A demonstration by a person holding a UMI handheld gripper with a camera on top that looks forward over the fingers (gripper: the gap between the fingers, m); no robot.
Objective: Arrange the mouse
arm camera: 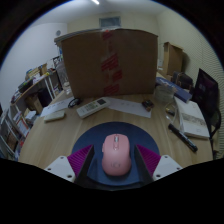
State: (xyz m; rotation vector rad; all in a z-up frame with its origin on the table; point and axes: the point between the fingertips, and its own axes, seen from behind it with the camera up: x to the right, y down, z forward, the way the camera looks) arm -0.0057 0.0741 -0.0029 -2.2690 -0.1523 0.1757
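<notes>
Left of the mouse (115, 155), a white remote-like slab (91, 107) on the pale wooden worktop (60, 135). Smooth, rounded pink mouse lying on a round blue-grey mat (115, 140) — between the tool (115, 167) fingers, gaps either side, tool released. Behind it, a big cardboard box (108, 60); right of it, a black pen (182, 137) and an open notebook (193, 120).

Single view: camera rides on the gripper (113, 160), looking forward and down along its two fingers (seen at bottom). Sits close above the mouse (115, 155); wide angle takes in the table (60, 135) and cardboard box (108, 62) beyond.
</notes>
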